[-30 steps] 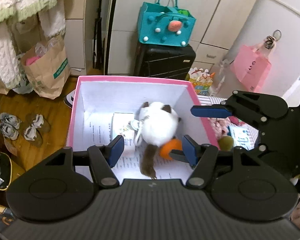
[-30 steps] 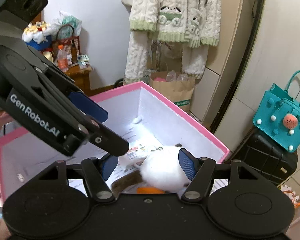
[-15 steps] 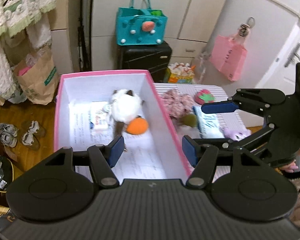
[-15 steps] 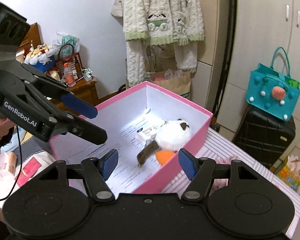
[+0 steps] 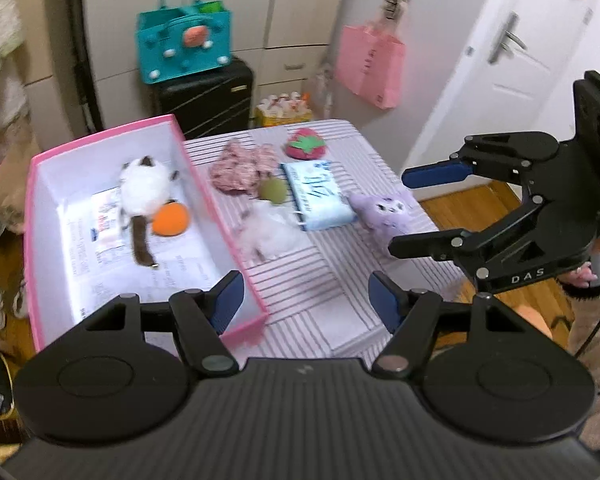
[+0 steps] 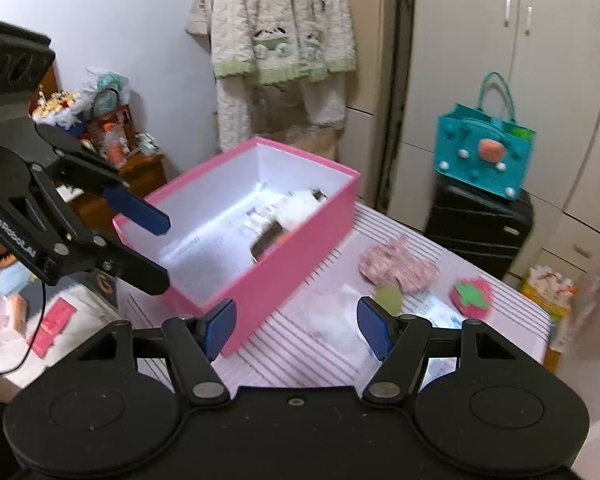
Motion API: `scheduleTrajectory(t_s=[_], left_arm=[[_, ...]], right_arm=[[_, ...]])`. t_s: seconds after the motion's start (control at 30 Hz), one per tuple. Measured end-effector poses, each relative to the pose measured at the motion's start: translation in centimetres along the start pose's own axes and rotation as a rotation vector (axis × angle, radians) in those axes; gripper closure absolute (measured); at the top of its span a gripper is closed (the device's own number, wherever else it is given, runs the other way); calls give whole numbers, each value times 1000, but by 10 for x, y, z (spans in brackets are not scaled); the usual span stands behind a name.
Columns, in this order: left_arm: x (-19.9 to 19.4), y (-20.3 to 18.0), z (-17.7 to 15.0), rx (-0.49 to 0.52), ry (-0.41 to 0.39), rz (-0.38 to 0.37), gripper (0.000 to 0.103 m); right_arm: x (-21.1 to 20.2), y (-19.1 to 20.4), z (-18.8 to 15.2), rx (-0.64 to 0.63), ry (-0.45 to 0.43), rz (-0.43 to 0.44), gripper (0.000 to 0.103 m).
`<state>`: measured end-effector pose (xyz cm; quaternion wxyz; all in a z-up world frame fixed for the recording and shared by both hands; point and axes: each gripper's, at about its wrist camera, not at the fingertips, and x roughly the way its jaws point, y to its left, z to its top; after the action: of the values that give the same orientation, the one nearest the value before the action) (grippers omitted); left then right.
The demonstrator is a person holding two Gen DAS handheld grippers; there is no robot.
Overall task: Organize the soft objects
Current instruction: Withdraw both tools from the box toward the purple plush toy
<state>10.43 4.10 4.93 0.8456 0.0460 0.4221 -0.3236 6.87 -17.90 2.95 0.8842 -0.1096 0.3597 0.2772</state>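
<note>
A pink box [image 5: 220, 216] [image 6: 292, 264] stands on the left of a striped table [image 5: 320, 280]. Inside lie a white plush cat [image 5: 144, 184] with a brown tail and an orange ball [image 5: 171, 219]. To the right of the box lie a white fluffy toy [image 5: 268, 232], a green ball [image 5: 273, 190], a pink patterned cloth [image 5: 242, 164], a red strawberry plush [image 5: 306, 145], a blue-white pack [image 5: 318, 196] and a purple plush [image 5: 384, 212]. My left gripper [image 5: 306, 300] is open and empty above the box's near corner. My right gripper [image 6: 292, 324] is open and empty above the table; it also shows in the left wrist view [image 5: 412, 208].
A black suitcase [image 5: 208, 96] with a teal bag [image 5: 184, 40] on top stands behind the table. A pink bag [image 5: 370, 64] hangs at the right by a white door [image 5: 512, 60]. Sweaters [image 6: 284, 32] hang on the wall. Wooden floor lies left of the box.
Both grippers have pulled back and up from the box, leaving the white cat and orange ball inside. The views have swung right, so the table's other toys show.
</note>
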Motion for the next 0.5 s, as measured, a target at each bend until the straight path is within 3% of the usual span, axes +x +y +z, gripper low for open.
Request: scheduleTrajectory(t_s=[0.5], left_arm=[[36, -60, -24, 122, 4, -76, 35]], right_arm=[[-32, -4, -80, 51, 16, -97, 29]])
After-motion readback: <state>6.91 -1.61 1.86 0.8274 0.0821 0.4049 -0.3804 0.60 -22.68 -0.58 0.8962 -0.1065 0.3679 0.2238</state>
